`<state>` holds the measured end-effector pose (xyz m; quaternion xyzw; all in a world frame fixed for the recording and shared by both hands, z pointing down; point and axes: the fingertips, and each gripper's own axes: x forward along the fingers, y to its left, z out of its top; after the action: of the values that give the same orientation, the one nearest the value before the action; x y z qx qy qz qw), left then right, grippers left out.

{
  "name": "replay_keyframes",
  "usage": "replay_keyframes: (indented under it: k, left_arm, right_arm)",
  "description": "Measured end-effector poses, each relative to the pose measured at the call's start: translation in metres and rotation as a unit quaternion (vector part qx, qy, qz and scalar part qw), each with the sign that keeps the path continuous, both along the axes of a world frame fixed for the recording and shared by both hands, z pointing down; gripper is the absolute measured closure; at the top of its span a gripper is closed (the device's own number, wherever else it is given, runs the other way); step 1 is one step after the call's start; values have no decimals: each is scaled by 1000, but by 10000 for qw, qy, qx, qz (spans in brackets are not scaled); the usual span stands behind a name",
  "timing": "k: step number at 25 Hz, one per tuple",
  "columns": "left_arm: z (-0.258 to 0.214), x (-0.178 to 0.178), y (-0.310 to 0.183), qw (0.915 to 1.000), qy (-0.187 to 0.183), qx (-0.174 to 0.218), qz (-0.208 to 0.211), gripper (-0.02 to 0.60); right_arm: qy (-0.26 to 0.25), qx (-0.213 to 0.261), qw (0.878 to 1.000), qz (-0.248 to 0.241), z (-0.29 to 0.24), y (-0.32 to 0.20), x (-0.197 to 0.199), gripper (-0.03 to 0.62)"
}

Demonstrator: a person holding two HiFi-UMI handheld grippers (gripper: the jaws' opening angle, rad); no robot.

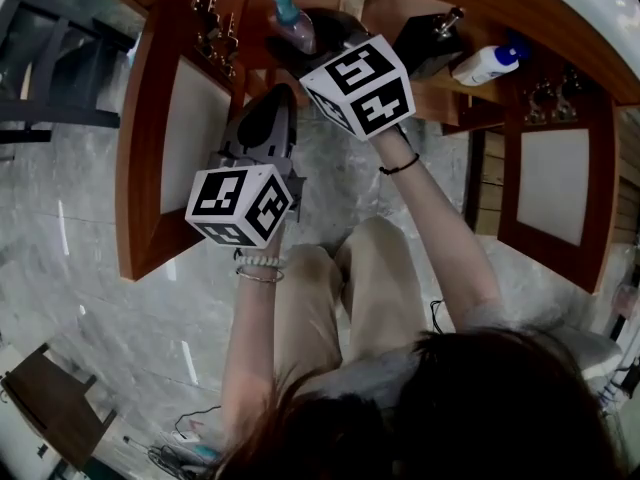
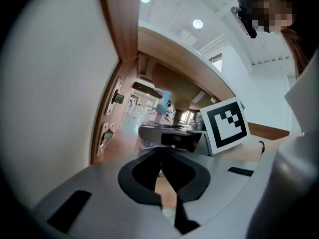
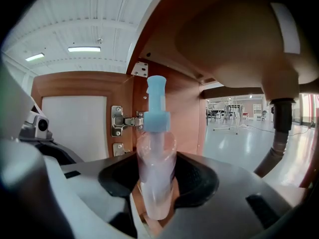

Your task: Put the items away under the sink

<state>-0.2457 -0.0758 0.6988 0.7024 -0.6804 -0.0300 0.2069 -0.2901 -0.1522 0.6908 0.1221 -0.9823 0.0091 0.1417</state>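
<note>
A clear pump bottle (image 3: 155,168) with a light blue pump head stands upright between the jaws of my right gripper (image 3: 157,185), which is shut on its body. In the head view this bottle (image 1: 292,26) is at the mouth of the open under-sink cabinet, with the right gripper (image 1: 306,40) just behind it. From the left gripper view, the bottle (image 2: 160,108) shows ahead, beyond the right gripper's marker cube (image 2: 227,123). My left gripper (image 1: 268,108) hovers lower and nearer, beside the left door; its pads (image 2: 149,171) meet with nothing between them.
Both wooden cabinet doors hang open, left door (image 1: 195,128) and right door (image 1: 555,183). On the cabinet floor at the right lie a white bottle with a blue cap (image 1: 487,63) and a black dispenser (image 1: 430,40). The drain pipe (image 3: 279,118) hangs under the basin (image 3: 239,44). Door hinges (image 3: 122,121) sit on the left wall.
</note>
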Motion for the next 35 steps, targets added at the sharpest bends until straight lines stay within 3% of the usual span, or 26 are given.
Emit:
replay_keyframes:
  k: [13,29,35]
  left_arm:
    - [19,-15,-20,10000,-63,63,15,581]
    - [21,-16,-23,10000,12,48,-24,581]
    - [9,-8,-13,10000,37,-50,-50,581]
  right_arm:
    - [-122,112,9998,92,10,-21,-27,388]
    - [-241,252,9992,169,7,-18,-28,385]
    - [-393,108,9984,386,-2,-19,-15,304]
